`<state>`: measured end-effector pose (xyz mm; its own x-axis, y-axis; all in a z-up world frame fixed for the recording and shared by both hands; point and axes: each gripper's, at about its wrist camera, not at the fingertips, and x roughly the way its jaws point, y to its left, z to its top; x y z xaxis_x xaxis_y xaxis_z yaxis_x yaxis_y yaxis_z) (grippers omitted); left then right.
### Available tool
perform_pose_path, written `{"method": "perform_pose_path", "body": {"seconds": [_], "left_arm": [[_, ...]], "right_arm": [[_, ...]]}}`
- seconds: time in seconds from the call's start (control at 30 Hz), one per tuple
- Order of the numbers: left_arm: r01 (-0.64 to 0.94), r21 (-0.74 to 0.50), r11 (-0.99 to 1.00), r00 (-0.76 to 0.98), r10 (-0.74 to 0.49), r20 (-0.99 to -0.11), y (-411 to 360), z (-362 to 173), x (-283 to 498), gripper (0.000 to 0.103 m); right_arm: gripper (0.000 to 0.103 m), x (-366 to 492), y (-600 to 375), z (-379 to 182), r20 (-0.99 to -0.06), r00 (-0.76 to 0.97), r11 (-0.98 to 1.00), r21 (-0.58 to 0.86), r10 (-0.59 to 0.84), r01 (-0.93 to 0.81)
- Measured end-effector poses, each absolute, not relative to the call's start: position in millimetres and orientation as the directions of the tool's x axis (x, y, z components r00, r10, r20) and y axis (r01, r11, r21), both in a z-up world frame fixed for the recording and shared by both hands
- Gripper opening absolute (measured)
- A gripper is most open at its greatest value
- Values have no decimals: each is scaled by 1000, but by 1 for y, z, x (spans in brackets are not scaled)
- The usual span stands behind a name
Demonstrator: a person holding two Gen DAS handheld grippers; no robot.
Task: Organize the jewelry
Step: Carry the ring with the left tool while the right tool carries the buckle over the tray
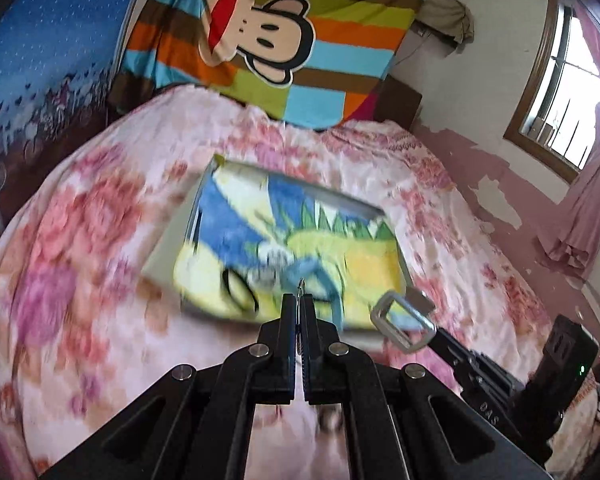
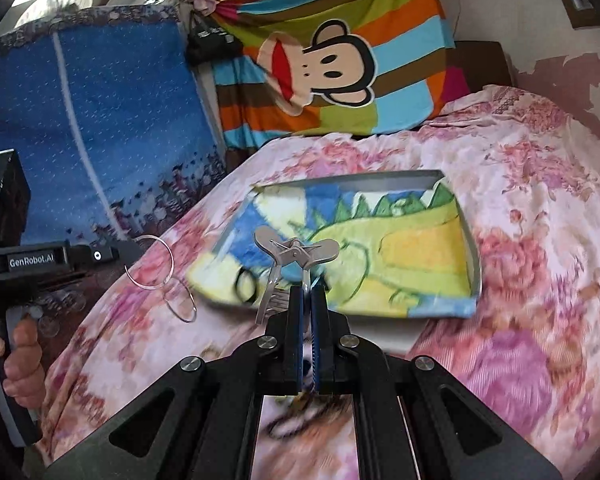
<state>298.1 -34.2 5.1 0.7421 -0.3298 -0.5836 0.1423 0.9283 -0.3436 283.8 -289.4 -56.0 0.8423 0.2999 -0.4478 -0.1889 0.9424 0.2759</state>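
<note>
Both tools are up over the bed (image 2: 520, 216), near edge of the tray (image 2: 474, 248), which sits mid-bed on the floral quilt (image 1: 80, 240) with a dinosaur-print towel (image 2: 412, 248) lining it. Left tool (image 1: 300, 300): fingers together, clamped on a thin wire hoop earring (image 2: 150, 262); from the right wrist view the hoop hangs off its tip, left of the tray and above the quilt, with a second ring (image 2: 180, 300) dangling just below it. In the left tool's own view only a sliver of wire shows between the fingertips. Right tool (image 2: 307, 290): fingers together, pinching the stem of a silver metal piece (image 2: 296, 250) with flared wing-like arms, held over the tray's near-left corner. From the left view that same item reads as a rectangular silver loop (image 1: 402, 320), right of the tray's near edge. A black ring-shaped thing (image 2: 245, 288) lies on the towel at the tray's near-left; too blurred to tell what it is. A hand (image 2: 20, 360) grips the left tool's handle. Striped monkey blanket (image 1: 284, 36) hangs behind the tray at the headboard.
</note>
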Motion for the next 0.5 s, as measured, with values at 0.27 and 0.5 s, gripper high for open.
{"method": "perform_pose_path", "body": {"seconds": [0.27,0.5], "left_arm": [[152,-324,934,765,-318,-560,-47,-22,366,2],[120,-375,919,739,-335,-584,-48,-58,380,2]], "right_arm": [[4,340,-292,-81,-489,838,951,288,244,-110],[4,358,-292,-109,-538,813,954,291,222,-68]]}}
